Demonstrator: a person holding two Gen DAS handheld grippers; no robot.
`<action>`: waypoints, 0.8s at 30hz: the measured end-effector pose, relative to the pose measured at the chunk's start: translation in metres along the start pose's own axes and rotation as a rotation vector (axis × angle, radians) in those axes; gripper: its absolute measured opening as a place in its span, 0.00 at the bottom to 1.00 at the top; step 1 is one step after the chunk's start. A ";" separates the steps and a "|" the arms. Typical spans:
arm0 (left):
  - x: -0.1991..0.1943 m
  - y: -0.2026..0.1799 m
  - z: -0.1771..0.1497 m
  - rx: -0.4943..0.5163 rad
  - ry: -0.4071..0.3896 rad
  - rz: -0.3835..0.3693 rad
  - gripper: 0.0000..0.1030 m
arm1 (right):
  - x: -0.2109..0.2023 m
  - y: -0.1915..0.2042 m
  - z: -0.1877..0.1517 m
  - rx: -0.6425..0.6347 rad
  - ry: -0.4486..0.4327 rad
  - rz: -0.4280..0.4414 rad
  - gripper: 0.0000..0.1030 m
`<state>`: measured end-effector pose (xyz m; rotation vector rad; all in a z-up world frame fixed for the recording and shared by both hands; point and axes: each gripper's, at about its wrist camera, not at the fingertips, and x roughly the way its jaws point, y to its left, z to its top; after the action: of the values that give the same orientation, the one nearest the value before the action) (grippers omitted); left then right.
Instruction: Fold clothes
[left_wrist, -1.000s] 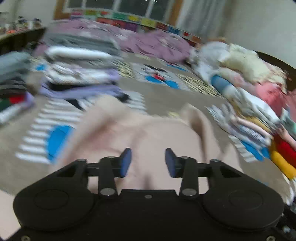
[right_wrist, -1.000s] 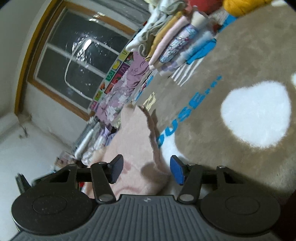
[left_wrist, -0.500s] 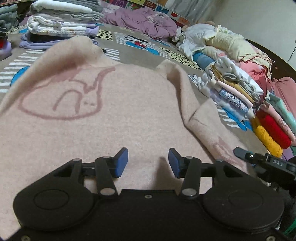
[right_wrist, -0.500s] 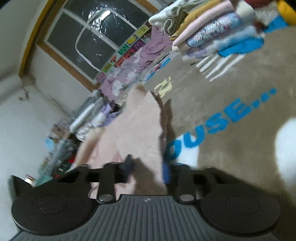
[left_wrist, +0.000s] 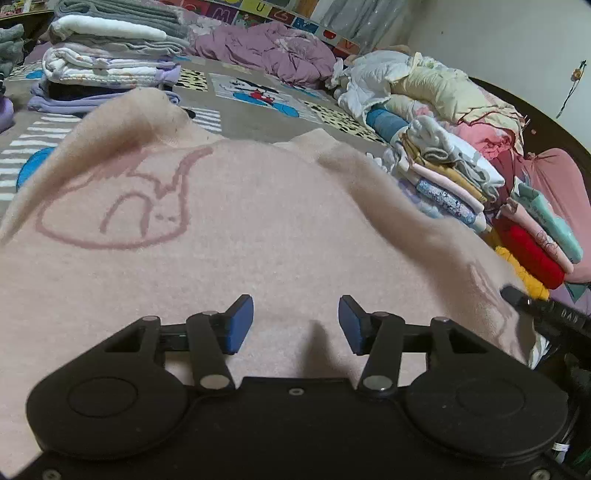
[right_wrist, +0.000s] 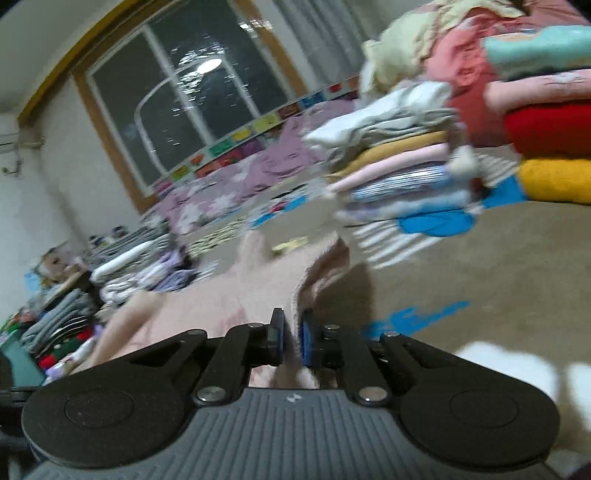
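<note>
Since a second ago: right gripper (right_wrist: 290, 338) gone from gaping to clamped on the edge of the pink sweater (left_wrist: 258, 229), blue pads (right_wrist: 306, 341) pinching the fabric between them, that edge lifted off the rug; left gripper (left_wrist: 295, 323) down closer over the sweater.

Left jaws opening, roughly half spread, blue pads (left_wrist: 240, 323) just above the knit, nothing pressed between them (whether they graze the fabric cannot be told).

Pink sweater spread front up on the tan cartoon rug (left_wrist: 243, 114), darker pink outline drawing (left_wrist: 122, 206) on its chest. Beyond the sweater's far left shoulder, a folded stack of white, lilac and grey clothes (left_wrist: 107, 70). To the sweater's right, just beside its sleeve, stacks of folded clothes (left_wrist: 454, 177), with a red (left_wrist: 532, 254) and a yellow (left_wrist: 524, 275) piece nearest. Past the sweater's collar, a crumpled mauve bedcover (left_wrist: 273, 51). Behind all that in the right wrist view, a dark window (right_wrist: 184, 99).
</note>
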<state>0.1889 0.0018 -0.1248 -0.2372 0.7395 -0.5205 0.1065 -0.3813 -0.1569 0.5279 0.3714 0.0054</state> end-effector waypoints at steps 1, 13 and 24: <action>-0.001 0.001 0.000 -0.005 -0.001 0.000 0.49 | -0.003 -0.006 0.000 0.012 -0.005 -0.027 0.11; -0.004 0.008 -0.007 -0.041 0.019 0.014 0.51 | -0.005 -0.052 -0.022 0.040 0.056 -0.250 0.10; -0.017 0.030 -0.009 -0.063 0.017 0.077 0.52 | -0.001 0.001 -0.011 -0.181 0.057 -0.150 0.15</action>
<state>0.1831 0.0358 -0.1328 -0.2616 0.7796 -0.4267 0.1019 -0.3750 -0.1651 0.3203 0.4607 -0.0899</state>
